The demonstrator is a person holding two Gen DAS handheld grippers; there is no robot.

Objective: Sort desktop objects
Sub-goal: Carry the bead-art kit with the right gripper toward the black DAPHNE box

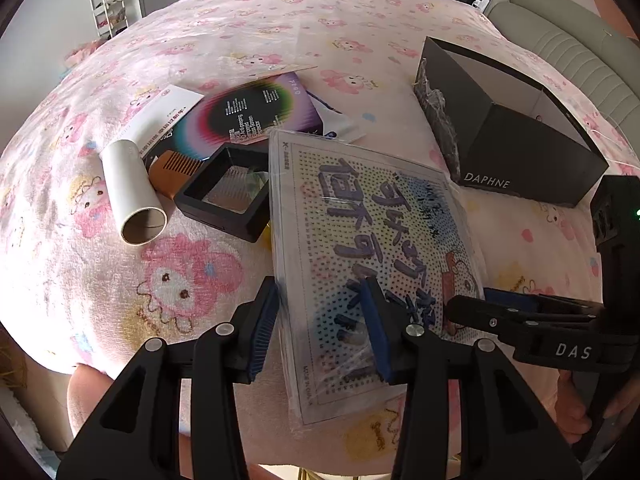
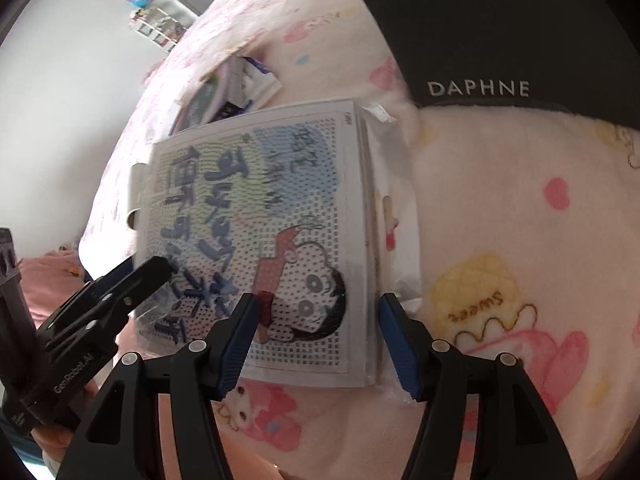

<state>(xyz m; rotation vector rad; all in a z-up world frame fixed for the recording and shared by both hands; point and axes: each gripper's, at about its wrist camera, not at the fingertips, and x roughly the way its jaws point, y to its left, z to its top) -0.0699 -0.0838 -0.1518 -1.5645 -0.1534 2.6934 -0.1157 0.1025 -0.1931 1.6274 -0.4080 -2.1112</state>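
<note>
A flat bead-art kit in a clear bag (image 1: 372, 248) lies on the pink blanket, also in the right wrist view (image 2: 272, 236). My left gripper (image 1: 324, 328) is open, its jaws straddling the kit's left near edge. My right gripper (image 2: 316, 340) is open around the kit's right near corner; it shows at the right of the left wrist view (image 1: 480, 308). A black DAPHNE box (image 1: 520, 136), open on top, stands right behind the kit (image 2: 480, 40).
Left of the kit lie a white cardboard tube (image 1: 130, 192), a brown comb (image 1: 176, 172), a black square frame case (image 1: 228, 192), a colourful screen-protector box (image 1: 256, 108) and a white card (image 1: 164, 116). A beige sofa (image 1: 568, 40) is at far right.
</note>
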